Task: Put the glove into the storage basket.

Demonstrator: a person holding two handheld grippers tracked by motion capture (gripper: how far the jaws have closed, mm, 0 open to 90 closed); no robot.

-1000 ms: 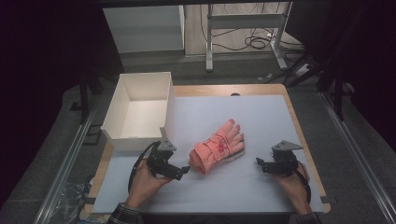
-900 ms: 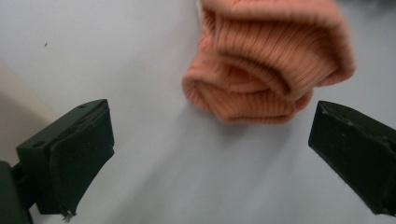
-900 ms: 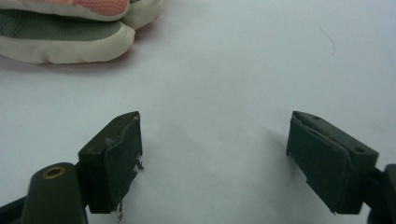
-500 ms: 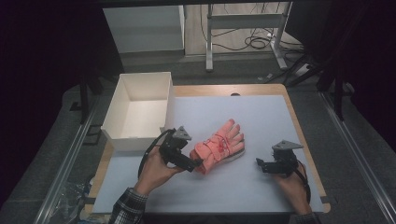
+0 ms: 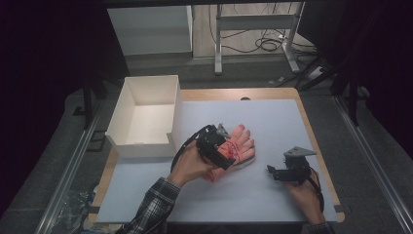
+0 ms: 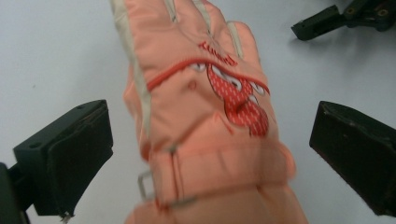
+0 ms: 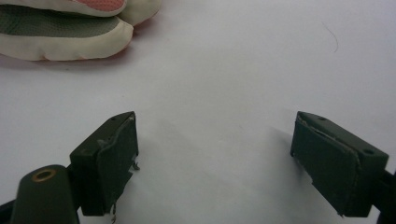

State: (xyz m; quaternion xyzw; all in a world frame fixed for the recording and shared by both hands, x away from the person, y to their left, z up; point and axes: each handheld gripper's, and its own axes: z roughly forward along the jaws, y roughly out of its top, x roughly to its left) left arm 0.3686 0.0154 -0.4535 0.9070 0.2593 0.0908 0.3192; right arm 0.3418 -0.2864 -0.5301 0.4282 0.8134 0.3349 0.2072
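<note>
An orange-pink glove (image 5: 242,143) with a red cartoon face lies flat on the white mat, fingers pointing to the far right. My left gripper (image 5: 225,154) hovers over its back and cuff. In the left gripper view the glove (image 6: 205,116) lies between and below the wide-apart jaws of that gripper (image 6: 210,154), and the pads do not touch it. My right gripper (image 5: 272,171) rests low on the mat to the right of the glove, open with nothing between its jaws (image 7: 215,158). The glove's pale palm edge (image 7: 60,32) shows at the top left of the right gripper view.
An open white box (image 5: 146,83) stands at the mat's left edge, beside the glove. The white mat (image 5: 272,117) covers a wooden table; bare mat lies beyond and in front of the glove. The right gripper (image 6: 345,16) shows at the left gripper view's top right.
My left hand has moved right and a little up, from the glove's cuff side to above the glove. The right gripper has stayed where it was.
</note>
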